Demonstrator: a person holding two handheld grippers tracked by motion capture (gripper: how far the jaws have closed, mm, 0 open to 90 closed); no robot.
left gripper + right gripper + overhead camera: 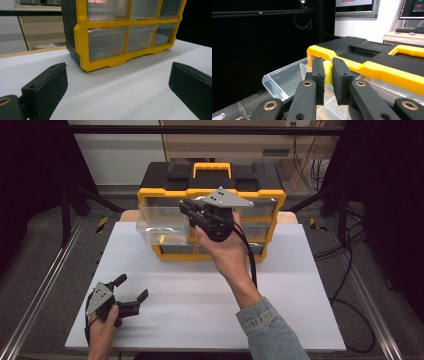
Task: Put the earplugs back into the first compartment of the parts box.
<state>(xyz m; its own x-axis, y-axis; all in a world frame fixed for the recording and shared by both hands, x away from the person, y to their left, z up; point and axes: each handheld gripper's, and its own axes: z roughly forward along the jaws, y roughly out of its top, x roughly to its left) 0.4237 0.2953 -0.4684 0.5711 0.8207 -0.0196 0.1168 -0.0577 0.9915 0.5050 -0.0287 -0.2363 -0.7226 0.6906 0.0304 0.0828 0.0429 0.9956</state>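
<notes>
From the high view I see a yellow and black organizer [210, 185] at the far middle of the white table [200, 300]. One clear drawer [162, 226] is pulled out on its left side, with a small yellow bit [162, 238] lying in it. My right gripper [189, 212] is held up in front of the organizer, pointing left over the drawer, its cable trailing down past the wrist. My left gripper [134, 289] rests near the left front corner of the table, jaws spread wide, nothing in them.

In the left gripper view, the left gripper [117, 82] has its jaws far apart over bare table, and the organizer [82, 37] stands beyond them with its clear drawer fronts facing me.

In the right gripper view, the right gripper [328, 73] is nearly closed, pinching a small yellow piece [327, 72] between its pads above the open drawer [284, 80], just beside the organizer's [372, 67] yellow rim.
</notes>
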